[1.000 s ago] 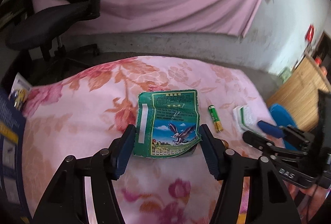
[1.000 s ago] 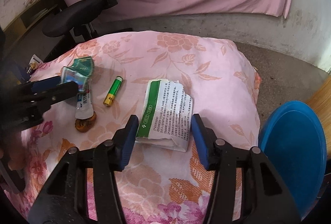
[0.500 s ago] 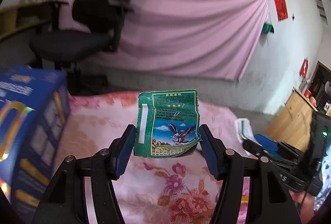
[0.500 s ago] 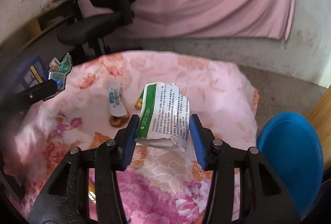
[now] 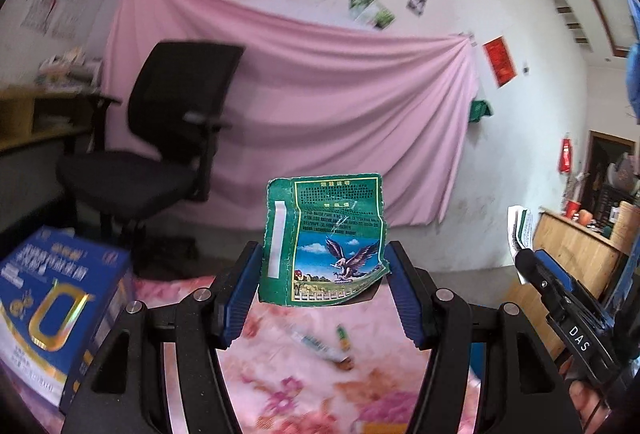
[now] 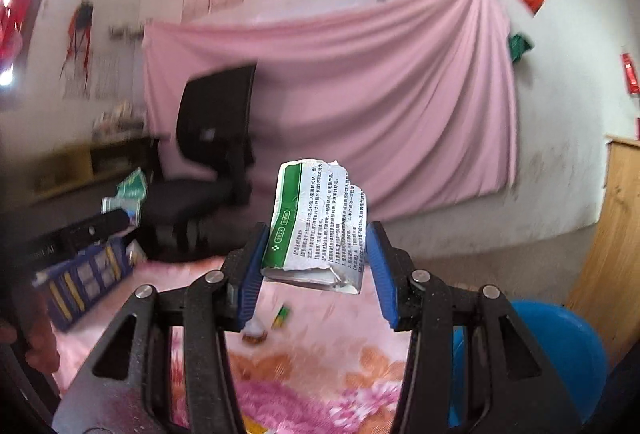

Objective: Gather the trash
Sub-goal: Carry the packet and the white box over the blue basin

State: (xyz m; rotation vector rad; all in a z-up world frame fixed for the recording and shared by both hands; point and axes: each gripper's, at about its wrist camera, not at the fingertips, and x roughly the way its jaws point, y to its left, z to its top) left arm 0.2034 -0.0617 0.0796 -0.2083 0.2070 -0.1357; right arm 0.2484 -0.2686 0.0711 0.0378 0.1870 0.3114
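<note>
Clearly, both grippers are carrying trash: the left gripper [image 5: 322,276] is clamping a green packet [image 5: 326,240] at frame centre, the right gripper [image 6: 316,266] a white wrapper [image 6: 318,226]. Next, probably, each piece needs moving over the blue bin [image 6: 560,346], lower right.

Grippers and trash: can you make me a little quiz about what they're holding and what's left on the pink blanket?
1. True or false: the left gripper holds the green eagle wrapper.
2. What does the right gripper hold?
A. battery
B. white and green packet
C. nothing
3. Fill in: a green and gold ___ lies on the floral blanket.

Key: 1 true; 2 B; 3 battery.
</note>
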